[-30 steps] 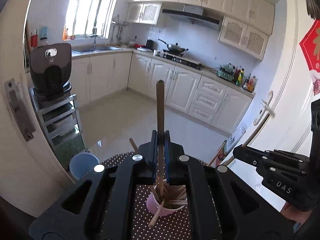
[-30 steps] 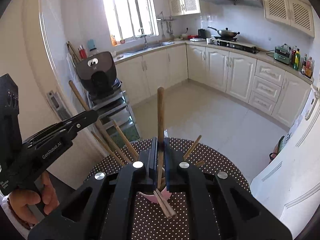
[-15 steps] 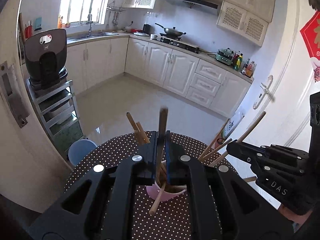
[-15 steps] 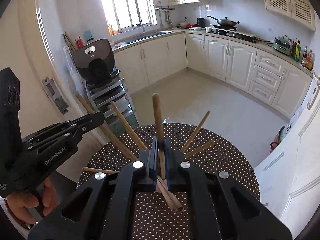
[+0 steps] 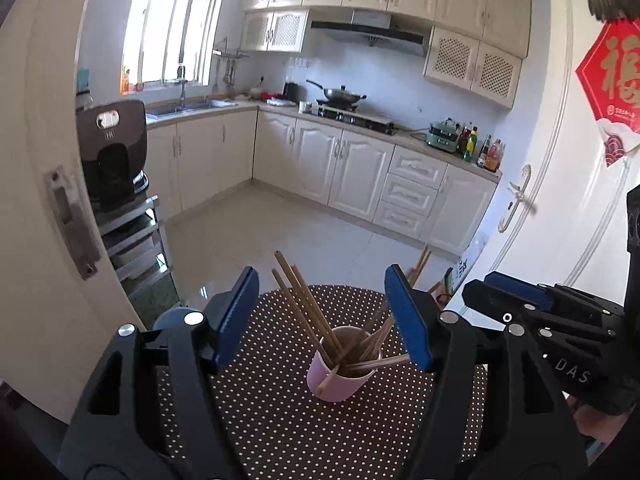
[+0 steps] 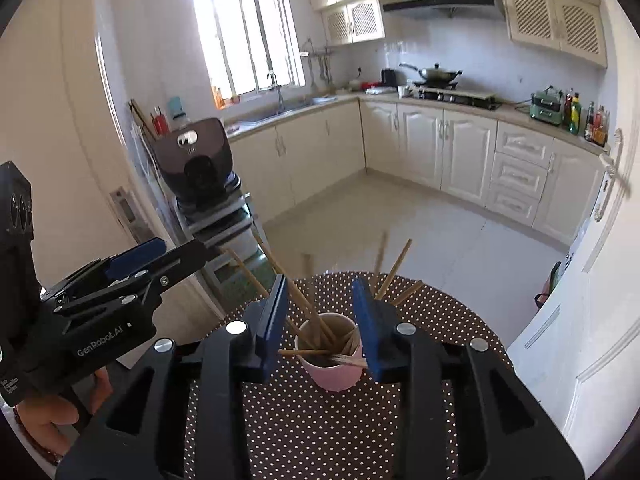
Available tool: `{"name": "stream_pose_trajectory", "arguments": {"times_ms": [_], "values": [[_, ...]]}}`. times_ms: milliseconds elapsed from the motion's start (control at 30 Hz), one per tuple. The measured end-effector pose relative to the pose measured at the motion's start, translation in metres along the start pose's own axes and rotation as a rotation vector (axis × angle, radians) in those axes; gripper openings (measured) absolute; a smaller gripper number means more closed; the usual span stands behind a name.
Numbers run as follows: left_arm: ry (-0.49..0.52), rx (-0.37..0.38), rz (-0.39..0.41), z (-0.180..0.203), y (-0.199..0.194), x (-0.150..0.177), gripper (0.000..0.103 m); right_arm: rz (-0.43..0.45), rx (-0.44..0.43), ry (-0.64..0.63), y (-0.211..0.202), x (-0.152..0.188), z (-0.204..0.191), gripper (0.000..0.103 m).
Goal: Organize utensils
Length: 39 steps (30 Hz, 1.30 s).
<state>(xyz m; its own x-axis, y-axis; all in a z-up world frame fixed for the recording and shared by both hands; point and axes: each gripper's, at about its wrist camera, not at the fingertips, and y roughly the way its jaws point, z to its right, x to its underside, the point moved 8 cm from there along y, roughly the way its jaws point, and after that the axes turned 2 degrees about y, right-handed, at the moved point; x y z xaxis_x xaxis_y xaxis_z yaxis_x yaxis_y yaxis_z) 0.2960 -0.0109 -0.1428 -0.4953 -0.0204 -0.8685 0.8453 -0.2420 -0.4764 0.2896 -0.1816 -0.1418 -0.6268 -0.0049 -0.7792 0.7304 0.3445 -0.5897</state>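
Observation:
A pink cup (image 5: 339,380) stands on the round brown polka-dot table (image 5: 280,432) and holds several wooden chopsticks (image 5: 304,300) that fan outward. It also shows in the right wrist view (image 6: 334,372), with its chopsticks (image 6: 394,270). My left gripper (image 5: 322,316) is open and empty, just above and before the cup. My right gripper (image 6: 320,316) is open and empty, its jaws on either side of the cup's top. Each gripper shows from the side in the other's view, the right one (image 5: 520,300) and the left one (image 6: 168,256).
The table's far edge (image 6: 400,280) drops to a tiled kitchen floor. A metal rack with a dark appliance (image 5: 112,152) stands at the left, a white door (image 5: 560,200) at the right. A blue stool (image 5: 172,316) sits beside the table's left edge.
Both grippers were each shut on a chopstick held upright over the cup. Both have now opened, and the chopsticks have dropped into the cup.

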Motion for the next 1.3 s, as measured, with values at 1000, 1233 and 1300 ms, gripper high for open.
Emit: {"name": "stream_pose_trajectory", "arguments": {"times_ms": [1000,1233,1300], "values": [[0.086,-0.103,0.182,0.015,-0.133,-0.011,0.083,0.219,0.037,-0.03,-0.115,0.005,-0.031,0.062],[0.089,-0.132,0.205,0.024,-0.141,-0.014,0.087,0.235,0.036,-0.051,-0.121,0.005,-0.023,0.069],[0.088,-0.136,0.207,0.027,-0.142,-0.015,0.088,0.244,0.035,-0.056,-0.123,0.004,-0.021,0.071]]}}
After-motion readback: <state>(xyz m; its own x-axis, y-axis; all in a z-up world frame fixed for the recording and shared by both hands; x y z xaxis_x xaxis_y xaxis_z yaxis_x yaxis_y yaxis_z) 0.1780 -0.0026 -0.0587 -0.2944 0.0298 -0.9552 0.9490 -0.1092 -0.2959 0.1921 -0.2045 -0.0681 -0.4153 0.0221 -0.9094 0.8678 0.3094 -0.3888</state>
